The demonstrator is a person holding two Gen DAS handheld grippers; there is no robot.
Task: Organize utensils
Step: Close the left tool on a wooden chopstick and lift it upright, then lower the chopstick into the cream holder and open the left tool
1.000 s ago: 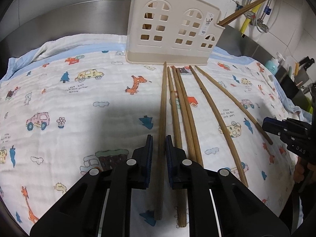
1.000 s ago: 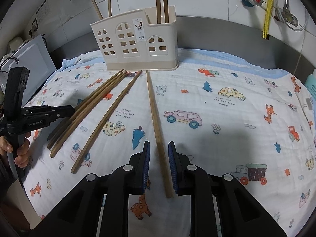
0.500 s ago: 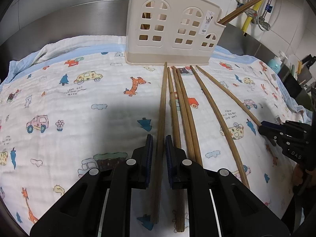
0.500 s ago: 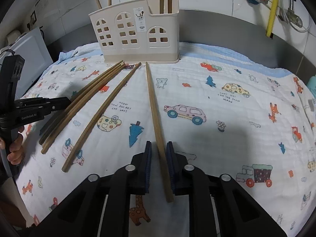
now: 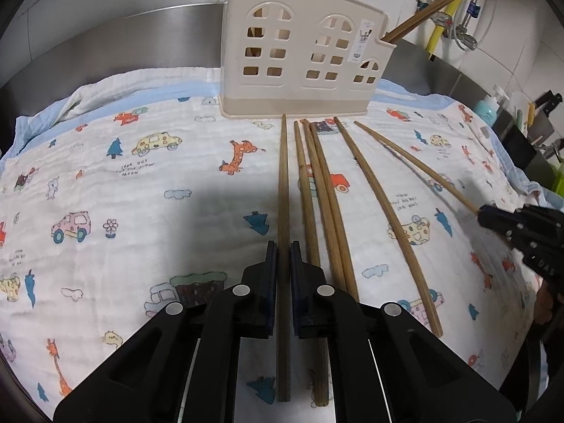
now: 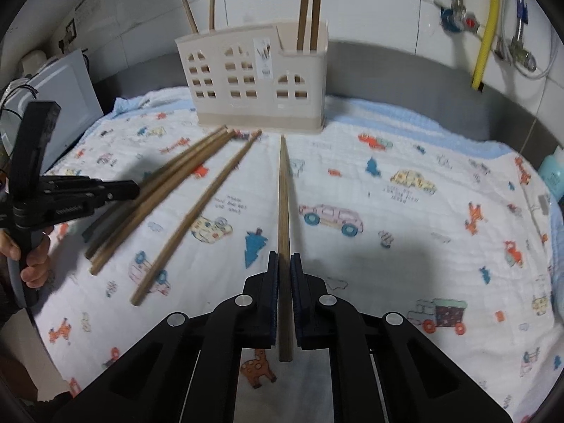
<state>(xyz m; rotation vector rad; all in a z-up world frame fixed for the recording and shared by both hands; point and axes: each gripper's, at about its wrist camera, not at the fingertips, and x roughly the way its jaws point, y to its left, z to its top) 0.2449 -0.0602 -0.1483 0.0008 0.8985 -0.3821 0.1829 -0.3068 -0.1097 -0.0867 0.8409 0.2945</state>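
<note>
Several wooden chopsticks lie on a cartoon-print cloth [image 5: 105,194] in front of a cream house-shaped utensil holder [image 5: 303,56], which also shows in the right wrist view [image 6: 257,81] with chopsticks standing in it. My left gripper [image 5: 283,246] is shut on the leftmost chopstick [image 5: 283,183], which still rests on the cloth. My right gripper [image 6: 284,259] is shut on the rightmost chopstick [image 6: 283,194] and holds it lifted, its tip pointing at the holder. The other chopsticks [image 6: 169,204] lie between the two.
A steel backsplash and tiled wall stand behind the holder. Pipes and a yellow hose [image 6: 488,24] hang at the right. A blue soap bottle [image 5: 488,105] and a knife block stand past the cloth's right edge. A white appliance [image 6: 56,102] stands at the left.
Both grippers have closed on their chopsticks. The right gripper has lifted its chopstick off the cloth and swung it toward the holder.
</note>
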